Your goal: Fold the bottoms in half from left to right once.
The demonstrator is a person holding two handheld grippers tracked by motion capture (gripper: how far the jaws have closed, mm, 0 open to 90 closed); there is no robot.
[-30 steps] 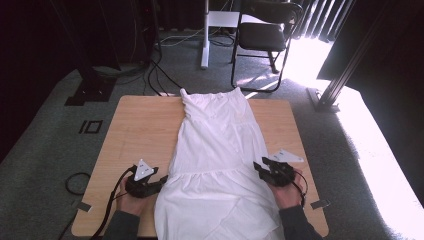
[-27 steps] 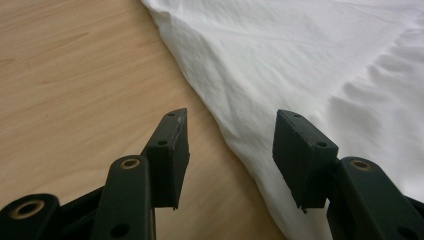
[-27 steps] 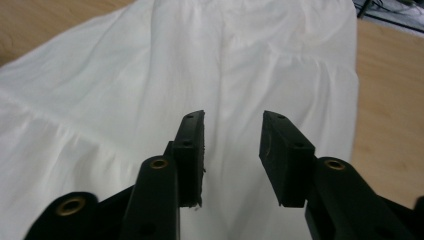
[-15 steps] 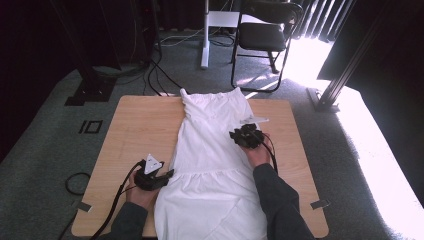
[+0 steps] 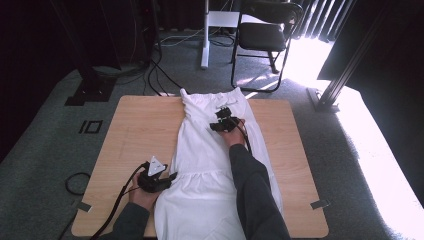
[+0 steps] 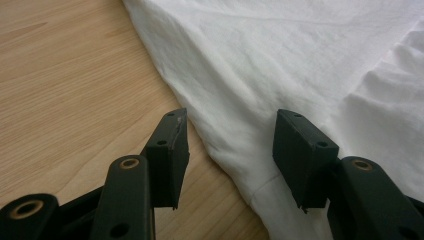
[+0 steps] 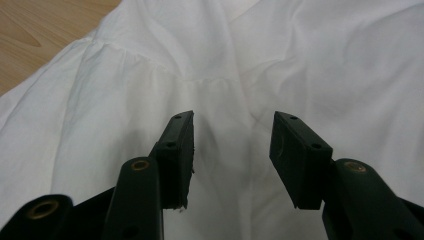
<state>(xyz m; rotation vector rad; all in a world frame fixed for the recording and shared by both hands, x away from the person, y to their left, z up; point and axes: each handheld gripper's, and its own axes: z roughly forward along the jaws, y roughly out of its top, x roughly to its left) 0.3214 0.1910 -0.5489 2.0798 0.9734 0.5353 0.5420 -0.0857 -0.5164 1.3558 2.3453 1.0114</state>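
Observation:
A white dress [image 5: 210, 155] lies flat along the wooden table [image 5: 135, 130], neck end at the far edge. My left gripper [image 5: 171, 177] rests at the dress's left edge by the gathered waist seam. Its jaws stand open astride that edge [image 6: 230, 150], one over bare wood [image 6: 65, 85], one over cloth [image 6: 280, 60], with neither pad pressing. My right gripper [image 5: 216, 125] hovers over the upper part of the dress. Its jaws [image 7: 232, 150] have just been opening; only loose cloth [image 7: 300, 60] lies below them, with nothing pinched.
A black chair [image 5: 265, 35] and a white stand [image 5: 205, 35] are on the carpet beyond the table. Cables [image 5: 160, 75] run over the floor at the far left. A slanted metal post [image 5: 345, 75] stands at the right. Bare wood flanks the dress on both sides.
My right gripper has travelled from the dress's right edge near the waist up and inward to the chest area, and its jaws now stand wider. The left gripper has barely shifted.

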